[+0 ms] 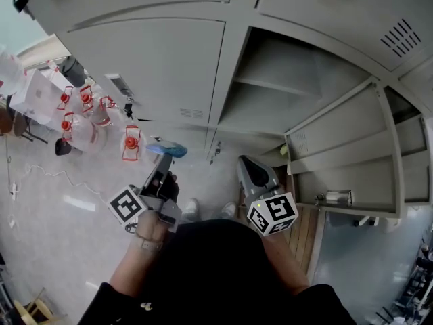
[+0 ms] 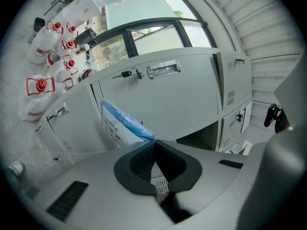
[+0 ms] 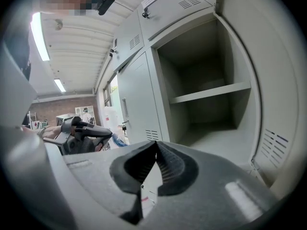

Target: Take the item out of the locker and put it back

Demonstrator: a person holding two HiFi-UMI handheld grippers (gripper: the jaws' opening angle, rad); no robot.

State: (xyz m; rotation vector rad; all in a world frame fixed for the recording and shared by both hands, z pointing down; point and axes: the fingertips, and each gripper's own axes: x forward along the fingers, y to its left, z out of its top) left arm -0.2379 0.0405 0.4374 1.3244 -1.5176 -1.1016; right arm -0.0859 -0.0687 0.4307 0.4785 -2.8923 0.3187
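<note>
Blue crinkly plastic packet pinched by left hand-held gripper; right hand-held gripper closed, empty.

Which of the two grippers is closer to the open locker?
Right. The right gripper, empty, points at the open locker just ahead; the left gripper, clamping a blue packet, is off left before a closed door.

Your left gripper hides the lower end of the packet, whose print is too small to read.

Glossy pale floor, ribbed ceiling with strip lights.
</note>
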